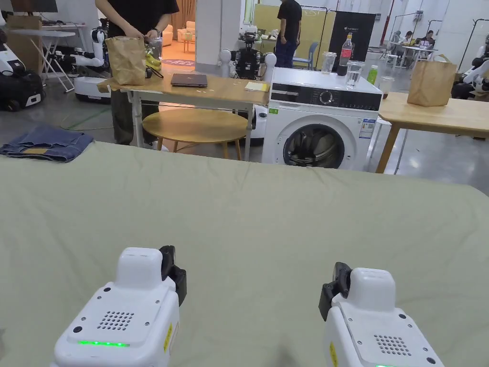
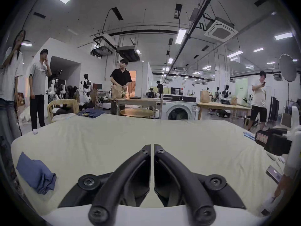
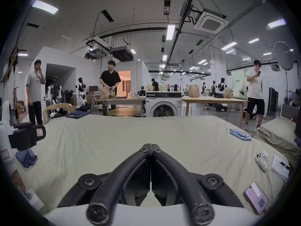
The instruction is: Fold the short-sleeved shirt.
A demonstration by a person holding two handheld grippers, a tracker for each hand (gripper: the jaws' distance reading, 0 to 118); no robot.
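Blue crumpled cloth [image 2: 35, 175], probably the shirt, lies at the bed's [image 2: 97, 135] left edge; left gripper [image 2: 152, 148] clenched, empty. Right gripper view: right gripper [image 3: 151, 147] clenched, empty. Soft, light; grab collar or shoulder seams.

All 3 views toward washing machine [image 1: 317, 125]
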